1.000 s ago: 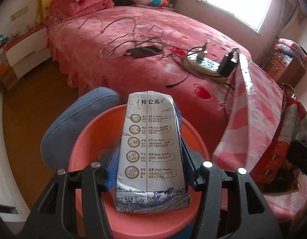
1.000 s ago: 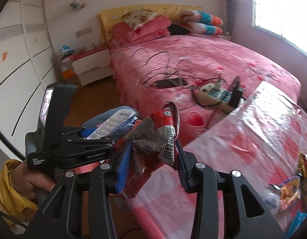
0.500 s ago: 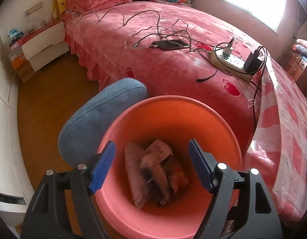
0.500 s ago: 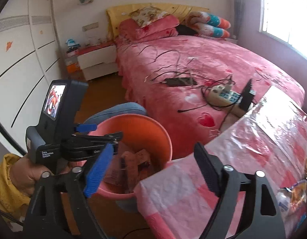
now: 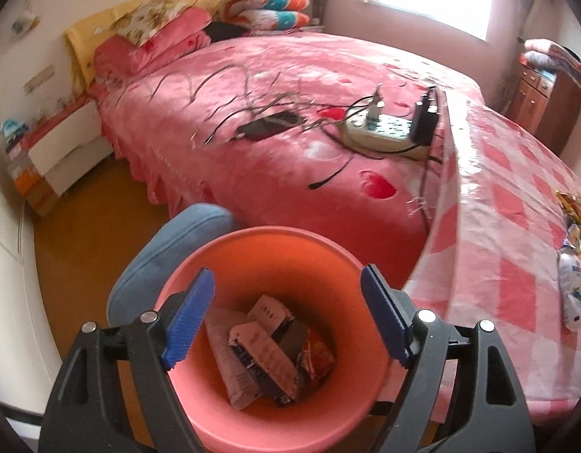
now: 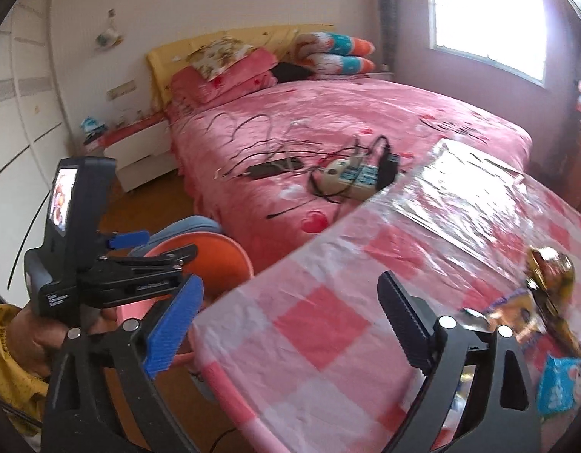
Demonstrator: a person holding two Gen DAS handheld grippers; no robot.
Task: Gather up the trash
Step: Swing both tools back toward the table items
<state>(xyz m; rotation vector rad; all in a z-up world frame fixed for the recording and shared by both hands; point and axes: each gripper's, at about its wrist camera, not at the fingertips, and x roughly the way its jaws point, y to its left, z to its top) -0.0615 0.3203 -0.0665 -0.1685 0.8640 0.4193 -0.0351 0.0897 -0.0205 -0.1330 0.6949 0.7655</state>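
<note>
Pink bin [image 5: 275, 249], two empty grippers [image 5: 286, 321] [image 6: 290, 324]

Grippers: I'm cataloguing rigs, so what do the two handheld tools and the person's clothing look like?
Both the left gripper and right gripper have black plastic frames with silver bolts and ribbed blue pads. Seen from the right wrist, the left tool carries a black housing with a small lit screen and white lettering. The sleeve is yellow.

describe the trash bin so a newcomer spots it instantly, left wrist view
Start at the big pink bed; on the floor at its near side, against the pink checked tablecloth, stands a round orange-pink bucket. A blue cushioned seat sits right behind it. It is the only open container here, with crumpled cartons and a wrapper lying at its bottom.
</note>
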